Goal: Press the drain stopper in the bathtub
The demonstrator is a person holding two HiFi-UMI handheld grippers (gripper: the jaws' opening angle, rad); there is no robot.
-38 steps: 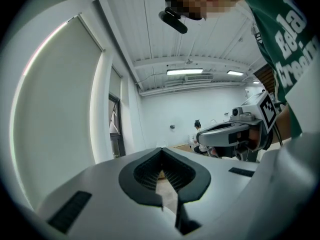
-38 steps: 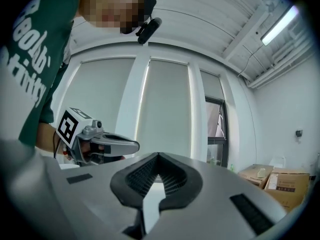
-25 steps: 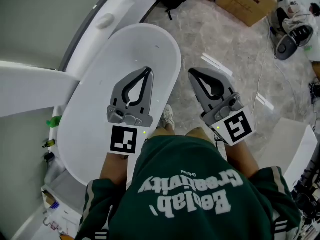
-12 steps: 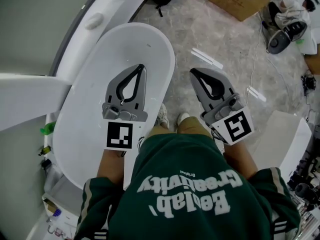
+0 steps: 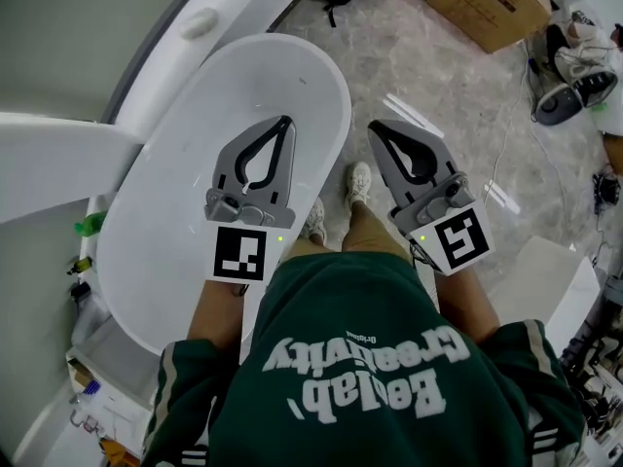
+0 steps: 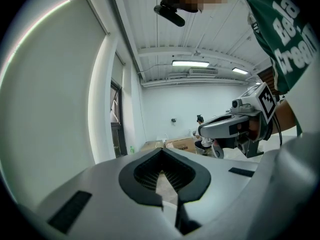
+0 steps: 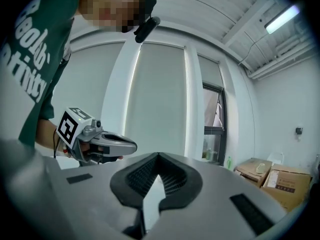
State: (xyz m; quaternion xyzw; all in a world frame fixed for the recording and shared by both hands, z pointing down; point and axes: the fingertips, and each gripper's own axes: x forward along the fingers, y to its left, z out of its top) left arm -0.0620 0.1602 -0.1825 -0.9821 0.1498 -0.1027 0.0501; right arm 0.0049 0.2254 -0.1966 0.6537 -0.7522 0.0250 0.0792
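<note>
Hovering shut and empty, the left claw (image 5: 286,123) hangs over the white bathtub (image 5: 165,212). The right claw (image 5: 374,128), also shut, is over open floor (image 5: 428,76) beside the rim. The sweatshirt (image 5: 360,358) reads "Boolab Creativity". The drain stopper is indiscernible.

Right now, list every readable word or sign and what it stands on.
"Boolab Creativity": green sweatshirt, upside down in the head view.
Small print beside it: too small to read.
Marker cubes: square patterns, no words.
Cardboard boxes: nothing legible.

Bright, even indoor light from ceiling tubes (image 6: 190,63), soft shadows, fisheye-bent edges, dark corners.
</note>
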